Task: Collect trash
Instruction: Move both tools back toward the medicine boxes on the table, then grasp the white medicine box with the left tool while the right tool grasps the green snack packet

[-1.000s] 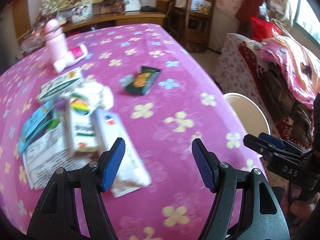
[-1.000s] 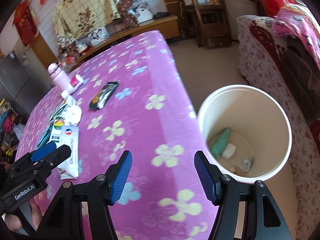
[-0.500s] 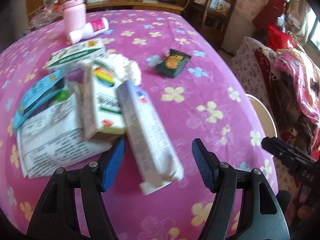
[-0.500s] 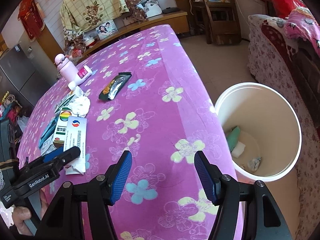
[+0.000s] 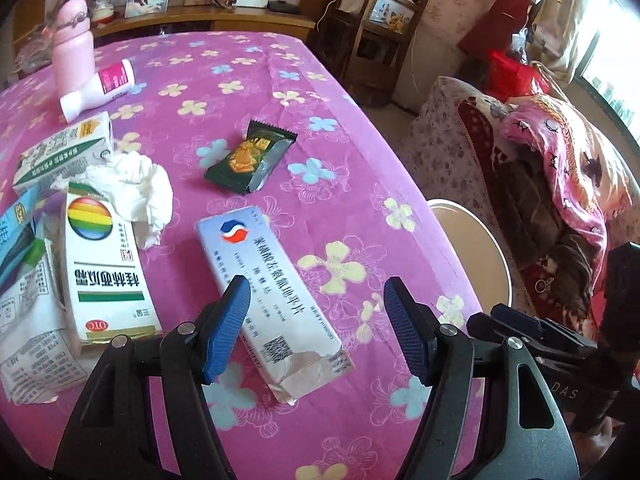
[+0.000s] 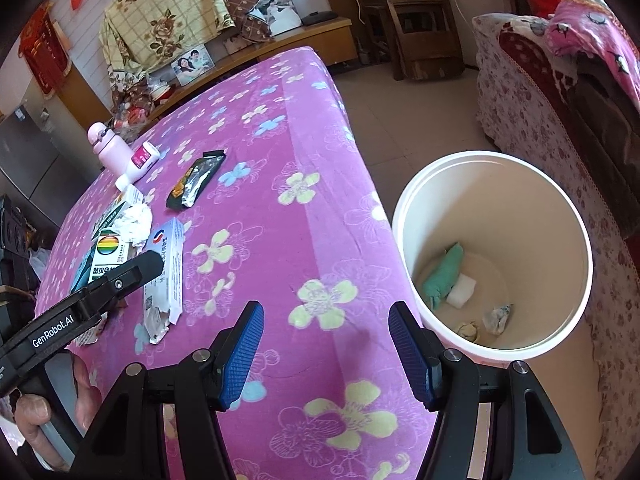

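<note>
The left gripper point(image 5: 316, 320) hangs with jaws wide and empty over the torn blue-and-white medicine box point(image 5: 268, 292), which lies flat on the surface point(image 5: 240, 80) between its fingers, apparently lined up for a grab. The right gripper point(image 6: 324, 352), also wide and empty, waits just left of the white trash bucket point(image 6: 404, 216).

Lived-in home room: floral-clothed table point(image 6: 304, 216), framed family photo point(image 6: 192, 62) on sideboard point(image 6: 280, 42) behind it, blanket-draped sofa point(image 6: 532, 92) beside it.
</note>
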A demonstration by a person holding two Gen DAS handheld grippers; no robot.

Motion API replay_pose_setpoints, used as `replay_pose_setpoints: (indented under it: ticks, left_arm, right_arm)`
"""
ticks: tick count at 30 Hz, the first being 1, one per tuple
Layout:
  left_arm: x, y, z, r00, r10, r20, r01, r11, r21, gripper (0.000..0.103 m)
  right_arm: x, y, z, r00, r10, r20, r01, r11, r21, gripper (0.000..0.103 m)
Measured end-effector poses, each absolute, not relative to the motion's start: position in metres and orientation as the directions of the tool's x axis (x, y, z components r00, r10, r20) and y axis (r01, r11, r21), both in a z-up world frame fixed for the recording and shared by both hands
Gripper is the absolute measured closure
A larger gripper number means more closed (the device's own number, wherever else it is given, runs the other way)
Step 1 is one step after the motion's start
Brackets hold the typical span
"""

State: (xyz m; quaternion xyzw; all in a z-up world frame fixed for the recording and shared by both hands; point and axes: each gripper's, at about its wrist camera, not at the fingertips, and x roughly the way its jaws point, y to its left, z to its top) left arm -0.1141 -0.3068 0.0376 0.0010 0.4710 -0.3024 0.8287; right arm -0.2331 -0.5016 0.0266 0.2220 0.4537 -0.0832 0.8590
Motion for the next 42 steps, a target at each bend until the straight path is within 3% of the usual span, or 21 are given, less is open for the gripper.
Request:
replay_pose_setpoints:
  ticks: [12,19,21,33,42]
  left_arm:
    - [-0.086,-0.302,0.014,0.372,-0.376,-0.849,0.322,0.910,-0.262,0.035]
    - [-0.083,-0.321,0.011,0.387,-0.316,-0.867,0.335,0.923,-0.187,0.037]
    - [-0.085,-0.322,0.011,0.407,-0.295,-0.864,0.346,0.926,-0.152,0.052]
    - [-0.096,-0.311,0.045,0.477,-0.292,-0.829,0.407,0.909,-0.086,0.052]
    - [-0.068,-0.265,0.068,0.514,-0.253,-0.820,0.359,0.931,-0.062,0.052]
  right_arm:
    - [-0.219,-0.500,0.023,0.576,0.095,-0.812,0.303,0.897,0.320,0.040]
    - [-0.208,-0.500,0.027,0.571,0.090,-0.816,0.277,0.914,0.295,0.040]
    - [-0.207,-0.500,0.026,0.569,0.090,-0.817,0.276,0.915,0.293,0.040]
    - [-0.190,-0.488,0.028,0.561,0.109,-0.821,0.264,0.916,0.303,0.040]
    - [-0.139,-0.452,0.023,0.548,0.181,-0.816,0.206,0.917,0.342,0.040]
